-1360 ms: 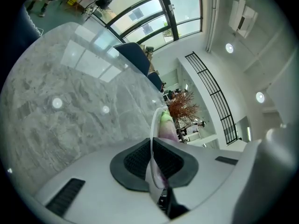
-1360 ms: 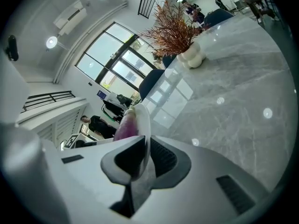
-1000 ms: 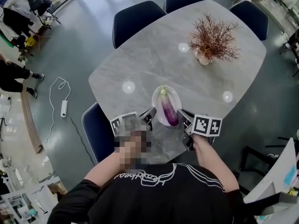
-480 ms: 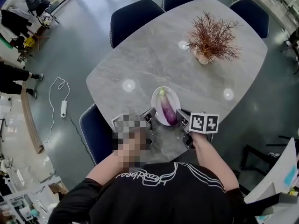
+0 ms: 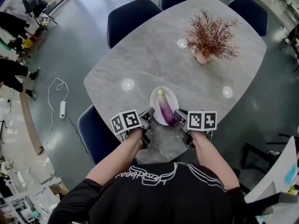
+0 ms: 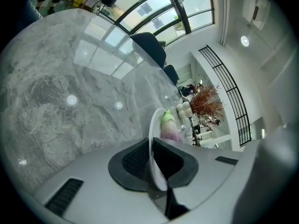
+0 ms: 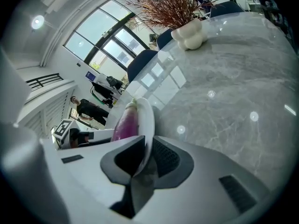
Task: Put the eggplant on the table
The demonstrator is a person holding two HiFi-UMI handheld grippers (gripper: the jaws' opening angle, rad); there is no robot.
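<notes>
A purple eggplant (image 5: 166,110) with a green stem lies on a white plate (image 5: 158,97) over the near edge of the grey marble table (image 5: 140,59). My left gripper (image 5: 149,115) is shut on the plate's left rim and my right gripper (image 5: 179,116) on its right rim. In the left gripper view the thin plate (image 6: 152,129) edge runs between the jaws of the left gripper (image 6: 152,161), with the eggplant (image 6: 169,127) beyond. In the right gripper view the plate (image 7: 148,120) sits pinched in the right gripper (image 7: 140,160), the eggplant (image 7: 122,124) on it. Whether the plate rests on the table I cannot tell.
A dried reddish plant in a white vase (image 5: 204,41) stands at the table's far right. Dark blue chairs (image 5: 131,17) ring the table, one (image 5: 96,134) right beside my left arm. A cable with a power strip (image 5: 62,109) lies on the floor at left.
Both grippers keep their hold on the plate. The plate and eggplant have drifted slightly left in the head view; otherwise nothing differs.
</notes>
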